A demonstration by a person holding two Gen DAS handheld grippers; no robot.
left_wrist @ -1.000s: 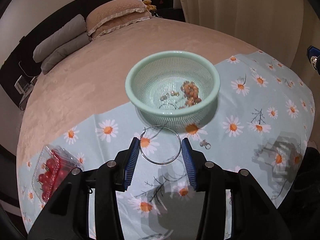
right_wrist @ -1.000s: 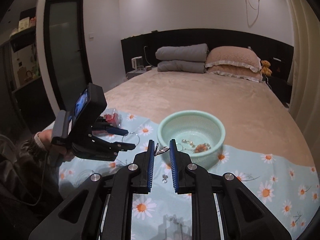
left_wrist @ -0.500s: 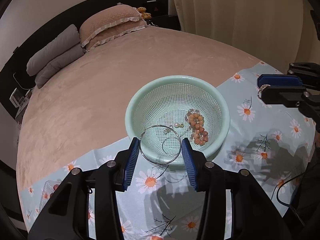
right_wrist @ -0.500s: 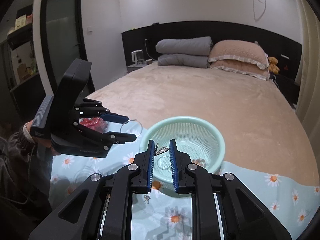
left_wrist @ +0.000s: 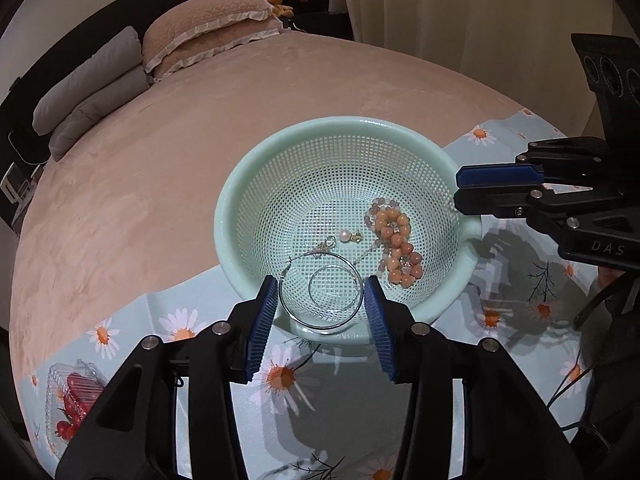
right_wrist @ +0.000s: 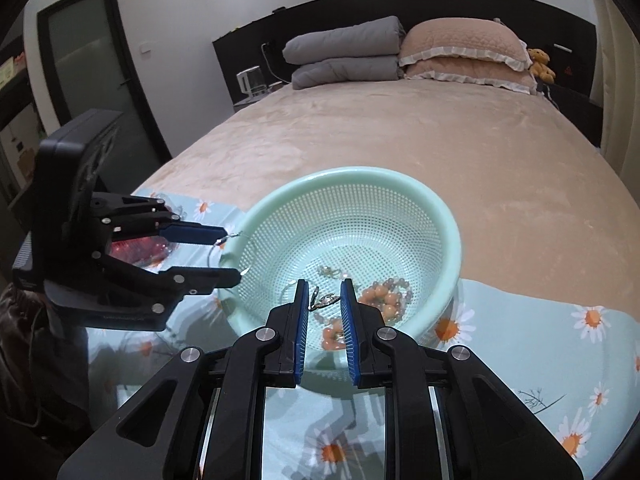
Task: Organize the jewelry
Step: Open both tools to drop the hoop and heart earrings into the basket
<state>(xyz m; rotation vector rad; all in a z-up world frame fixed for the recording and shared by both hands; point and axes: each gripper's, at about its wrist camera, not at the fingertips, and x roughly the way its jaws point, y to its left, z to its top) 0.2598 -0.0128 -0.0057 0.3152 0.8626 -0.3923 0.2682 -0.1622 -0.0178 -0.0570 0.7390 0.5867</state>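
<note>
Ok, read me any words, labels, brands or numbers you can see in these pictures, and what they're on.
"DAS": on the black body of the right hand-held gripper, seen from the left wrist view; the lettering may continue out of sight.
Embossed text on the near rim of the mint basket: too small to read.
Nothing else legible.

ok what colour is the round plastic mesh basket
Pale mint green round plastic mesh basket, clearest in the left wrist view.

Your left gripper (left_wrist: 322, 312) clamps a large silver hoop (left_wrist: 321, 292) above the near rim of the mint basket (left_wrist: 256, 184); your right gripper (left_wrist: 460, 190) hovers at its far-right rim, fingers close together.
</note>
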